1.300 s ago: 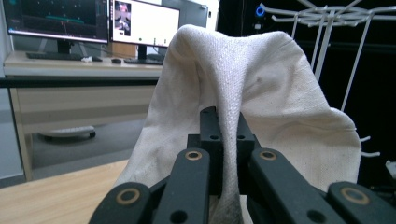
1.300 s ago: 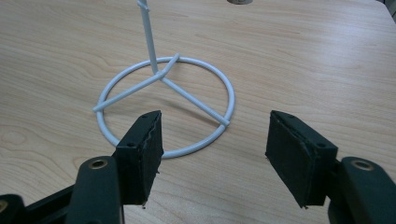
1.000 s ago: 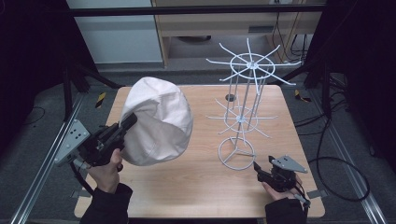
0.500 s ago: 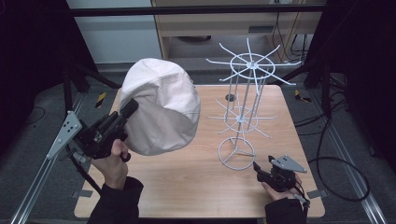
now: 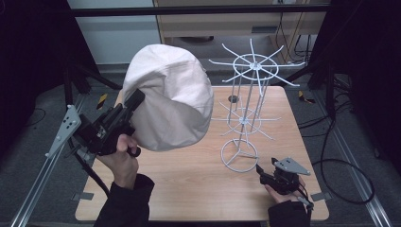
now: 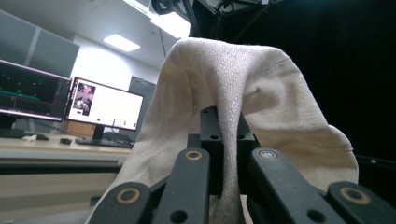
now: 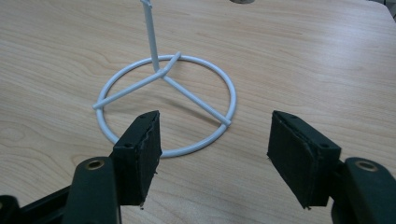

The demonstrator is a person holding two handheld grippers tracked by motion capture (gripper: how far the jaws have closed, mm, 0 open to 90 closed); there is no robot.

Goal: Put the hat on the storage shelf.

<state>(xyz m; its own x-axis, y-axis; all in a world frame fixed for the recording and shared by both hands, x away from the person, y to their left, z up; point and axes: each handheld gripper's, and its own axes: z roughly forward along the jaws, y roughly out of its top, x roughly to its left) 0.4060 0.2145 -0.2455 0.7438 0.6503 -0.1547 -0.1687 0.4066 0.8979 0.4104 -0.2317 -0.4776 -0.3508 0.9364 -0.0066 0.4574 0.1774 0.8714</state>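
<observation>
A cream cloth hat (image 5: pixel 170 97) hangs in the air above the table's left half, and my left gripper (image 5: pixel 135 101) is shut on its edge. The left gripper view has the hat's fabric (image 6: pixel 233 93) draped over and pinched between the black jaws. A white wire stand (image 5: pixel 246 109) with spoked tiers rises at the table's right middle. My right gripper (image 5: pixel 261 171) rests low near the front right, open, just in front of the stand's ring base (image 7: pixel 166 102). Nothing sits between its pads (image 7: pixel 140 154).
The wooden table (image 5: pixel 189 189) has bare room in front of the stand and under the hat. A small dark round hole or disc (image 5: pixel 232 99) lies behind the stand. Metal rails (image 5: pixel 42 161) run along both sides of the table.
My left gripper has lifted the hat higher and carried it toward the back and right, closer to the stand. The right gripper has stayed in place.
</observation>
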